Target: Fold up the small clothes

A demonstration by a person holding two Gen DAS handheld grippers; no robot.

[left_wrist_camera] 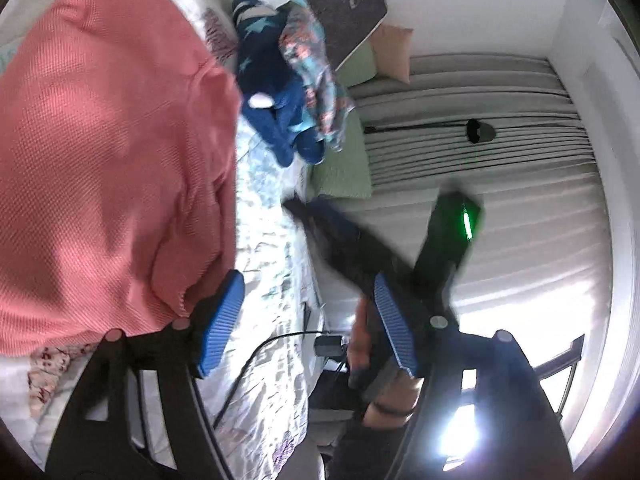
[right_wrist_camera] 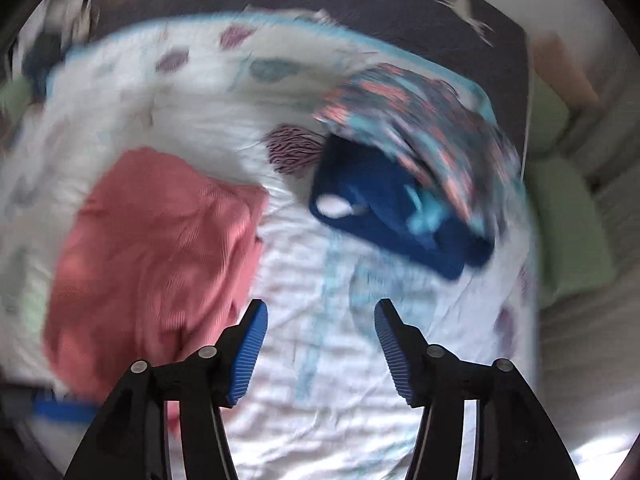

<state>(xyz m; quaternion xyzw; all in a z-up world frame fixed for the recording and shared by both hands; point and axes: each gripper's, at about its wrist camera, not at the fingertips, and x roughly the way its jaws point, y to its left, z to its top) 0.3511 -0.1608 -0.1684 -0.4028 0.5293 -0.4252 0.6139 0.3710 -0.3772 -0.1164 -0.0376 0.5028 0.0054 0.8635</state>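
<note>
In the left wrist view the left gripper [left_wrist_camera: 310, 320] stands with jaws apart, nothing between them; the pink knit garment [left_wrist_camera: 108, 152] lies on the bed [left_wrist_camera: 276, 264], running out of frame at left. The right gripper's [left_wrist_camera: 320, 220] body crosses, blurred. In the right wrist view, all smeared, the right gripper [right_wrist_camera: 320, 344] gapes empty above the quilt, pink garment left, navy garment [right_wrist_camera: 384, 208] part-buried under a floral one [right_wrist_camera: 420, 120].
</note>
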